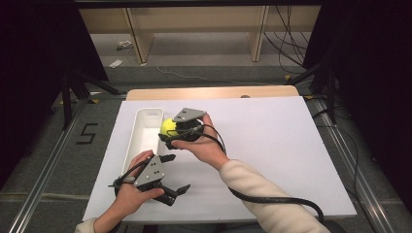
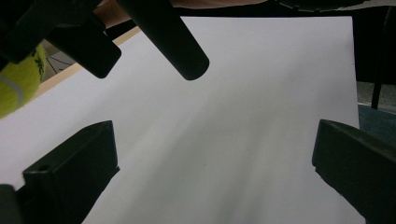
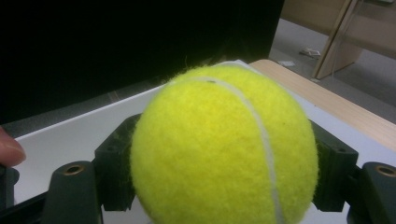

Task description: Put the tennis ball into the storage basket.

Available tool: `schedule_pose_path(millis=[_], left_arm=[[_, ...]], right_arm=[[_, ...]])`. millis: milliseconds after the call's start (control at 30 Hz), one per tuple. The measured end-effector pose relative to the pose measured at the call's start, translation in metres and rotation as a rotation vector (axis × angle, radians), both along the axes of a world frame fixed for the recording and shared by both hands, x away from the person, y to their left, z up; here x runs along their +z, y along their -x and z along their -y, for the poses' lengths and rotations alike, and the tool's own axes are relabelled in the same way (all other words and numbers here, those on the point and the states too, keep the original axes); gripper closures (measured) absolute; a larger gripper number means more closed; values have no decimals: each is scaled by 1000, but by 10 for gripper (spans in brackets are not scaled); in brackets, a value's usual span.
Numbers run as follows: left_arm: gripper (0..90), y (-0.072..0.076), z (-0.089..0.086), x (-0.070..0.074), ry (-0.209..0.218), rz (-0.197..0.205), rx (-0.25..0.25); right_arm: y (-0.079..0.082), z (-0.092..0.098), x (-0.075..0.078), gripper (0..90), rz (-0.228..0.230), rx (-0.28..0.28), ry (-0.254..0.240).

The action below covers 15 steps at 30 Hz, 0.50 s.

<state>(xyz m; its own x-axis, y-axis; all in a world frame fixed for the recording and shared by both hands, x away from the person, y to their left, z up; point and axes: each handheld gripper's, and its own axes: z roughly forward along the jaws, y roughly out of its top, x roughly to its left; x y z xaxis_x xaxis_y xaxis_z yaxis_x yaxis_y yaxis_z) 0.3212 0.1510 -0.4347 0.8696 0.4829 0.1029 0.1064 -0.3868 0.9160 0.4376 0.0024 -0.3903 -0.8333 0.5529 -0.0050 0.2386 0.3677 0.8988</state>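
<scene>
— Right gripper (image 1: pixel 170 137) is clamped on our fuzzy yellow tennis ball (image 1: pixel 168 127), just beside the white plastic tray's (image 1: pixel 141 138) right rim. Why?

— Likely to drop it in; our left gripper (image 1: pixel 176 175) waits open, empty, near the table's front edge.

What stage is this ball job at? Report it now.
Done: the right gripper is shut on the tennis ball, its fingers pressing either side, held at the near right edge of the white tray. In hand: carrying the ball. Left: setting it down, probably in the tray, which looks empty. The left gripper is open over the white sheet, holding nothing.
</scene>
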Motion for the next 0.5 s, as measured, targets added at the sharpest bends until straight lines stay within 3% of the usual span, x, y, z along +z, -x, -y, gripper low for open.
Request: schedule_pose_path(millis=[500], left_arm=[[0,0,0,0,0,1,-1]], right_arm=[[-3,-4,-1,267,-3,-1,0]])
